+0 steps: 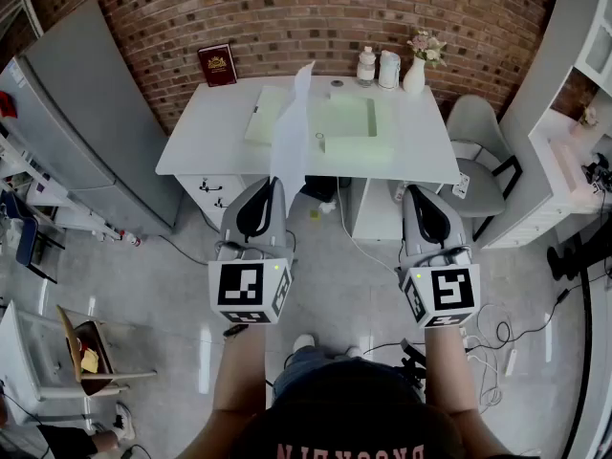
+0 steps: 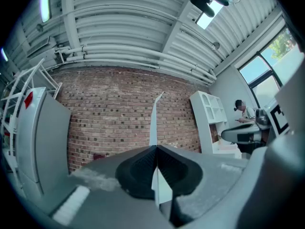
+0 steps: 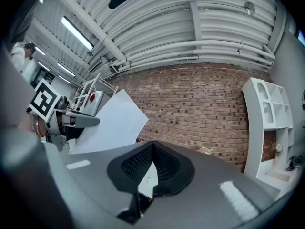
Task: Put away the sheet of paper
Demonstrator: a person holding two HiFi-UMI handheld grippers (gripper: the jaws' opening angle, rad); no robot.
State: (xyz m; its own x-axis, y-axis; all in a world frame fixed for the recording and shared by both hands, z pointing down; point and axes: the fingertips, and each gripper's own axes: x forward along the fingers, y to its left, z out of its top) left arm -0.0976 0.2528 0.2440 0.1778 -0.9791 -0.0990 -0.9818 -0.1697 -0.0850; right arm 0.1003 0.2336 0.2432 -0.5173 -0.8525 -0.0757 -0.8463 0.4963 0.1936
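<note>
Item: one thin white sheet of paper (image 1: 290,137), standing upright and edge-on. The left gripper (image 1: 273,184) is pinching its lower edge. In the left gripper view the jaws are pressing together on the sheet (image 2: 153,123), which is rising straight out of the seam between them and curling a little at the top corner. The right gripper (image 1: 413,191) is hanging level with the left one and well apart from it. Its jaws are meeting at the tip (image 3: 152,143) and gripping nothing. From that side the sheet (image 3: 112,123) is showing as a broad white face, off to the left of those jaws and not touching them. Ahead of both pairs of jaws, and out of their reach, the long white table (image 1: 191,151) is standing against a red brick wall (image 1: 287,17). It is carrying a pale green flat folder (image 1: 266,115) and a pale green open folder or tray (image 1: 356,122); which of the two it is cannot be told. At its far edge are two small white bottles (image 1: 366,65) and a white vase of flowers (image 1: 415,73). Step in hand, as judged: the sheet is being carried in the air and is not yet put away. Next move, as judged: it is calling for bringing the left jaws forward over the table and tipping the sheet from upright to flat. The sheet should then go into one of the green holders, likely the open one. The right jaws are standing free to steady the floppy top edge or to hold the holder.
</note>
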